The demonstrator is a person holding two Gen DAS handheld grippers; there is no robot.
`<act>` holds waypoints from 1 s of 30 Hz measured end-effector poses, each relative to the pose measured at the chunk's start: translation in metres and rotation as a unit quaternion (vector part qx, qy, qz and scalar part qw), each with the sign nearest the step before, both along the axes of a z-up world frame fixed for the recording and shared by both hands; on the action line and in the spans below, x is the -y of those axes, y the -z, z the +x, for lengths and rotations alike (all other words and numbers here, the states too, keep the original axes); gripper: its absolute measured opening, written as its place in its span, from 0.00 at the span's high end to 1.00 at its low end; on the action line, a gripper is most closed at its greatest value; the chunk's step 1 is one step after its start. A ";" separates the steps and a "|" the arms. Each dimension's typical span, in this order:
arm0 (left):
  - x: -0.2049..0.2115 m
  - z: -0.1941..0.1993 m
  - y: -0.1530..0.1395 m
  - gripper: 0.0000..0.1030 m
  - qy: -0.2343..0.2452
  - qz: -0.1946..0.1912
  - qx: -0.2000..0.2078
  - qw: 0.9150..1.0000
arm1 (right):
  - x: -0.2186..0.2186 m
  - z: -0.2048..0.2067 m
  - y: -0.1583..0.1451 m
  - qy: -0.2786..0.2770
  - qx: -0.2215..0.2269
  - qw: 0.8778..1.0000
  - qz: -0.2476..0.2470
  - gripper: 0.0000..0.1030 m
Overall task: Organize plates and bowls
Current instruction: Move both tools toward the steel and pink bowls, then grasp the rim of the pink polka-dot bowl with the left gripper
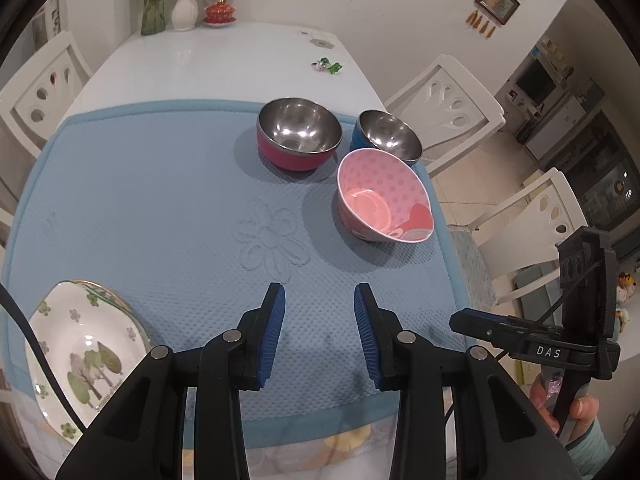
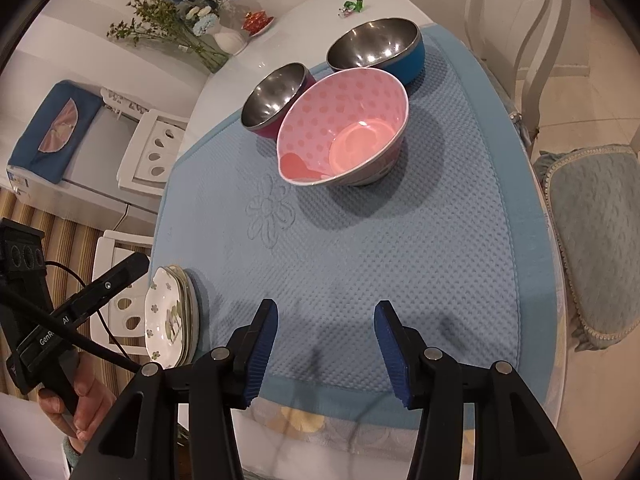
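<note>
Left wrist view: we found the plates (image 1: 84, 356) already stacked at the mat's (image 1: 160, 208) near left corner, glazed white with painted trees, while our left hand-held gripper (image 1: 319, 334) hung empty, jaws apart.

Right wrist view: three bowls remained unstacked at the far end, a dotted pink bowl (image 2: 344, 128) before two steel-lined ones; our right hand-held gripper (image 2: 326, 350) gaped empty above the waffle-textured mat.

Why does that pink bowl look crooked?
The pink bowl leans to one side instead of sitting level like the two steel bowls behind it. Nothing looks spilled or broken. The plates are stacked at the mat's near corner.
</note>
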State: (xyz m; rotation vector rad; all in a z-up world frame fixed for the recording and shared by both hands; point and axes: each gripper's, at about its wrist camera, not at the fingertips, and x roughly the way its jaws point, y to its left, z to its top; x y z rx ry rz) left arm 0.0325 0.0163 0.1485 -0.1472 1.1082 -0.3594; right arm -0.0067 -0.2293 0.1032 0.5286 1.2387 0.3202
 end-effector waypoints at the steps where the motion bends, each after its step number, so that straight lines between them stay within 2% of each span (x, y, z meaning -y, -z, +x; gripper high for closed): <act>1: 0.002 0.004 0.001 0.68 0.000 -0.001 -0.003 1.000 | 0.002 0.002 0.000 0.001 0.001 1.000 0.000 0.53; 3: 0.005 0.011 0.004 0.62 0.001 -0.003 -0.006 1.000 | 0.006 0.011 0.001 0.005 0.004 1.000 -0.002 0.53; 5: 0.009 0.022 0.007 0.45 -0.003 -0.011 -0.009 1.000 | 0.012 0.022 0.000 0.012 0.007 1.000 0.003 0.52; 6: 0.011 0.028 0.008 0.32 -0.009 -0.019 -0.010 1.000 | 0.016 0.028 0.000 0.016 0.009 1.000 0.006 0.48; 9: 0.016 0.049 0.015 0.30 -0.009 -0.056 -0.015 0.998 | 0.026 0.050 0.002 0.032 0.017 0.999 0.017 0.45; 11: 0.021 0.066 0.027 0.30 -0.017 -0.060 -0.027 0.998 | 0.031 0.067 0.005 0.042 0.016 0.999 0.020 0.43; 14: 0.034 0.092 0.051 0.32 -0.019 -0.063 -0.050 0.997 | 0.038 0.091 0.015 0.058 0.011 0.998 0.015 0.42; 17: 0.053 0.111 0.068 0.37 -0.012 -0.060 -0.055 0.997 | 0.042 0.110 0.025 0.069 0.010 0.998 0.000 0.42; 20: 0.068 0.126 0.084 0.52 -0.008 -0.048 -0.069 0.996 | 0.042 0.124 0.033 0.069 0.017 0.997 -0.017 0.42; 23: 0.077 0.135 0.099 0.55 -0.008 -0.045 -0.084 0.995 | 0.040 0.133 0.041 0.063 0.019 0.997 -0.035 0.44; 25: 0.082 0.139 0.106 0.68 -0.006 -0.044 -0.090 0.995 | 0.037 0.138 0.047 0.059 0.017 0.997 -0.044 0.53; 29: 0.091 0.143 0.118 0.82 0.001 -0.039 -0.099 0.994 | 0.030 0.144 0.058 0.046 0.016 0.997 -0.064 0.67; 30: 0.093 0.143 0.120 0.86 0.003 -0.039 -0.100 0.994 | 0.029 0.145 0.060 0.046 0.015 0.996 -0.068 0.73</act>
